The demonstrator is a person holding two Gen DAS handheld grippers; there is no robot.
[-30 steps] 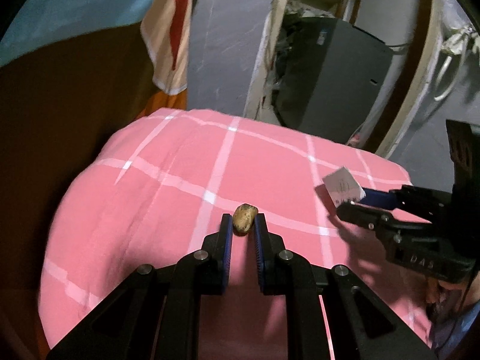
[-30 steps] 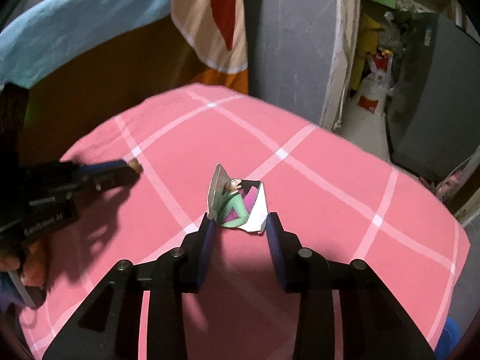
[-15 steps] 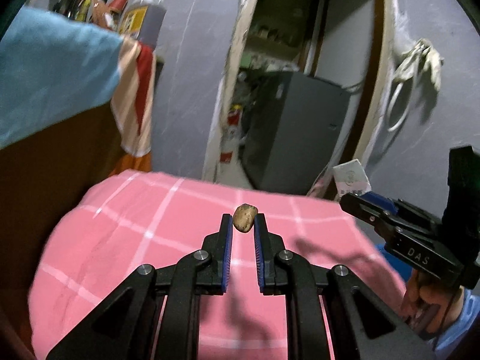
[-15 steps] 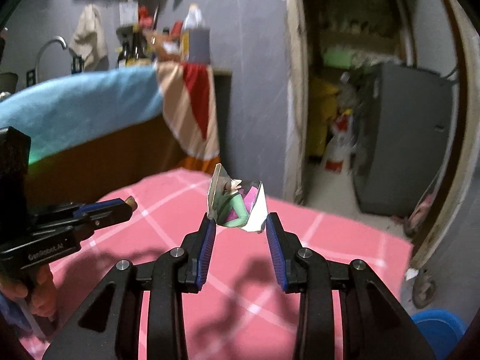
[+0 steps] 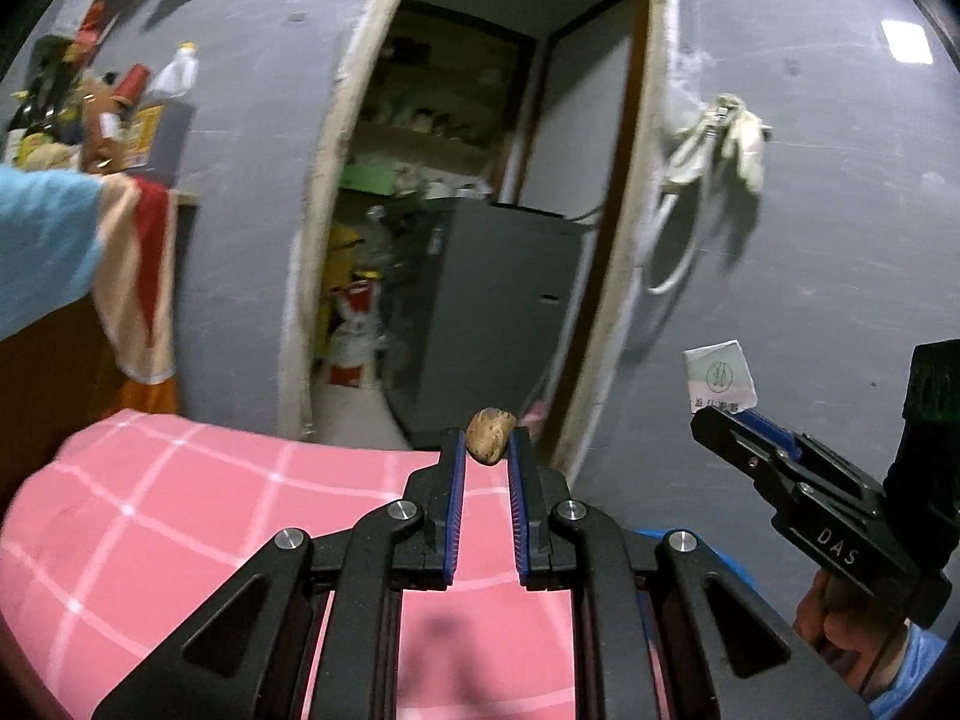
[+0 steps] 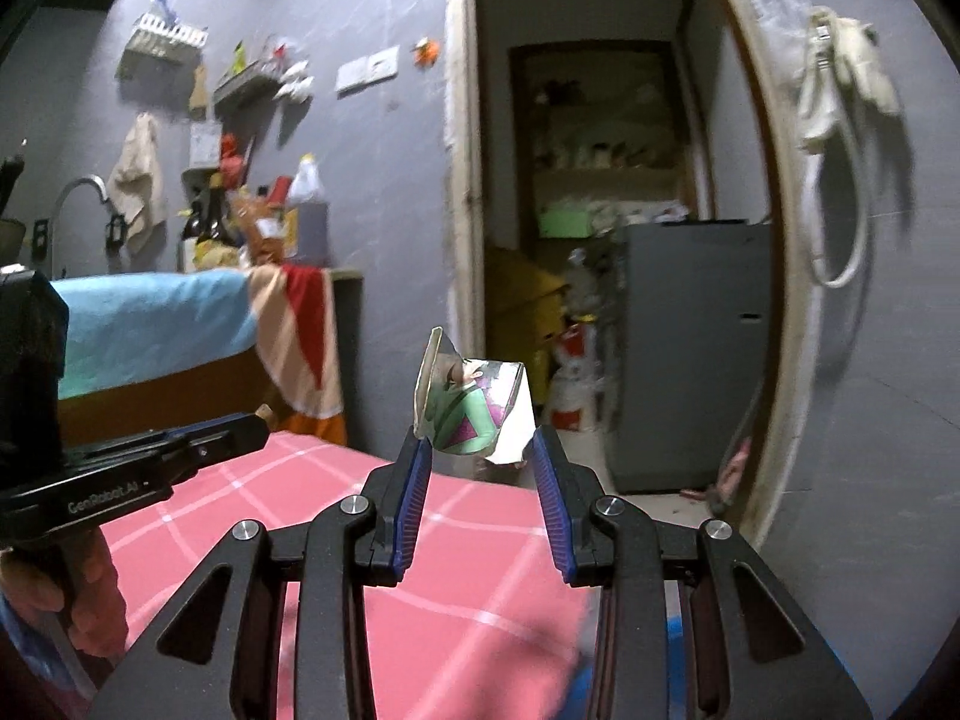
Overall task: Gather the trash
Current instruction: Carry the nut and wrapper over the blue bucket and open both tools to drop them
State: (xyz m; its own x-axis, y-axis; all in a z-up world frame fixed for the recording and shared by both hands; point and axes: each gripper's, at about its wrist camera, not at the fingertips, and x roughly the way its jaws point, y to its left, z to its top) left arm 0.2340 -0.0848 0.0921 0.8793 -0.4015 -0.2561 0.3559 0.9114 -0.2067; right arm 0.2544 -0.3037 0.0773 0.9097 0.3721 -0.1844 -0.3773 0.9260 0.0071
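My left gripper (image 5: pixel 487 450) is shut on a small brown nut-like lump (image 5: pixel 491 435), pinched at the fingertips and held in the air above the pink checked cloth (image 5: pixel 180 516). In the right wrist view my right gripper (image 6: pixel 477 450) is shut on a crumpled printed wrapper (image 6: pixel 474 405), green, purple and white, which sticks up past the tips. The same wrapper (image 5: pixel 720 378) shows its white side in the left wrist view, at the tip of the right gripper (image 5: pixel 729 426) on the right. The left gripper (image 6: pixel 255 423) reaches in from the left edge of the right wrist view.
Past the pink cloth's far edge stands an open doorway (image 5: pixel 474 210) with a grey cabinet (image 5: pixel 492 312) and cluttered shelves inside. A counter draped in blue and striped cloth (image 6: pixel 180 318) is at the left. A white hose and rag (image 5: pixel 714 138) hang on the grey wall. Something blue (image 5: pixel 738 570) lies low on the right.
Both grippers have risen and tilted up from the pink cloth toward the doorway, swinging right, each keeping its piece of trash. The cloth now fills only the lower left of both views.
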